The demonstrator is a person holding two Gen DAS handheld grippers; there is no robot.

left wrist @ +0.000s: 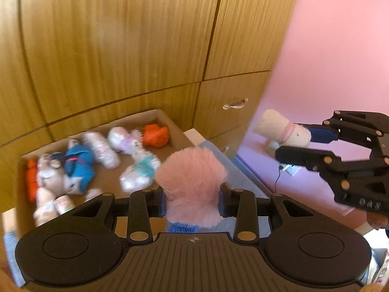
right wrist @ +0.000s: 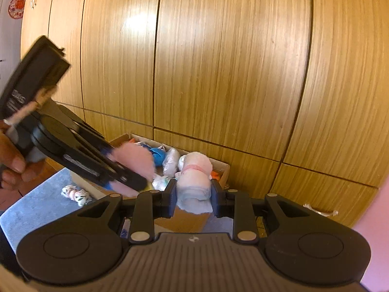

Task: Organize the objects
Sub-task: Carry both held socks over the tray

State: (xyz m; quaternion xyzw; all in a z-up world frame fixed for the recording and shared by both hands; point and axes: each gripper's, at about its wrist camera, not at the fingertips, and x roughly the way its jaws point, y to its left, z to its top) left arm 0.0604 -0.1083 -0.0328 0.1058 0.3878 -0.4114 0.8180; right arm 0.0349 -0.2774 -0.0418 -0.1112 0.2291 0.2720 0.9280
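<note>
The left hand-held gripper is clamped on a fluffy pink rolled sock bundle, its long fuzzy pile fanning out above the fingers and a strip of blue fuzz showing at the bottom. The bundle is held in the air in front of the cardboard box.

The right hand-held gripper is squeezed tight around a cream-white rolled sock bundle, soft and plush, with a thin pink band wrapped round its middle and a loose pale edge hanging below the pads. From the left wrist view it sticks out sideways against the pink wall, off to the right of the box.

The box sits low against the wooden wardrobe and holds more rolled bundles: an orange one in the far corner, a blue one, several white and pastel ones, and another orange one at the left end. They are blurred, so their patterns are hard to make out. One white patterned bundle lies outside the box on the grey-blue carpet. A person's hand grips the left tool.
</note>
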